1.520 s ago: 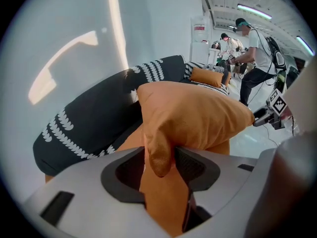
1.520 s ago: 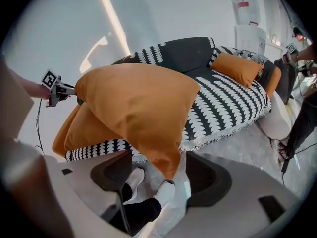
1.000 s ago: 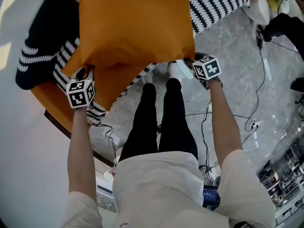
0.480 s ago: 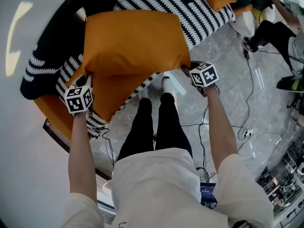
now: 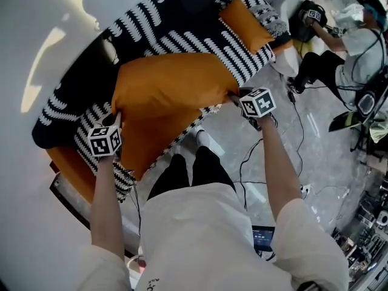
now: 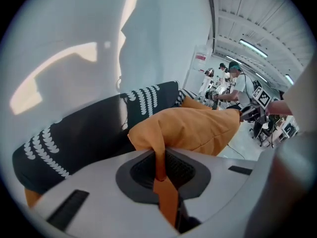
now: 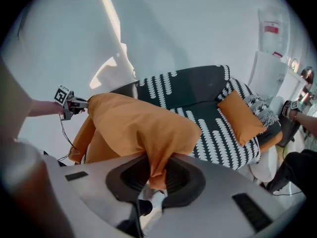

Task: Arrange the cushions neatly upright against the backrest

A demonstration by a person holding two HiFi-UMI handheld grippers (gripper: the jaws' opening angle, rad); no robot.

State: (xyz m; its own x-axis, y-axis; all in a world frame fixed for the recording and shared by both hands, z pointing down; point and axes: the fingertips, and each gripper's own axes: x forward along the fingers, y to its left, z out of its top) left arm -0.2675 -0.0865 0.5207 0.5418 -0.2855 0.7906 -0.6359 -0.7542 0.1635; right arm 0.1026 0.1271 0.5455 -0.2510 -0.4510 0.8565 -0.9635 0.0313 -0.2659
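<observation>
The big orange cushion (image 5: 173, 86) hangs over the front edge of the black-and-white sofa (image 5: 182, 41), its near corners pinched by the left gripper (image 5: 114, 117) and right gripper (image 5: 234, 97), jaws just closing on the fabric, a smaller orange cushion (image 5: 245, 24) near the sofa's right end.

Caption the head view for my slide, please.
Left gripper and right gripper pinch opposite corners of an orange cushion over the patterned sofa.

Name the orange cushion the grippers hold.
The large orange cushion, its corners pinched by the left gripper and right gripper, whose jaws just closed; the small orange cushion lies untouched on the sofa.
</observation>
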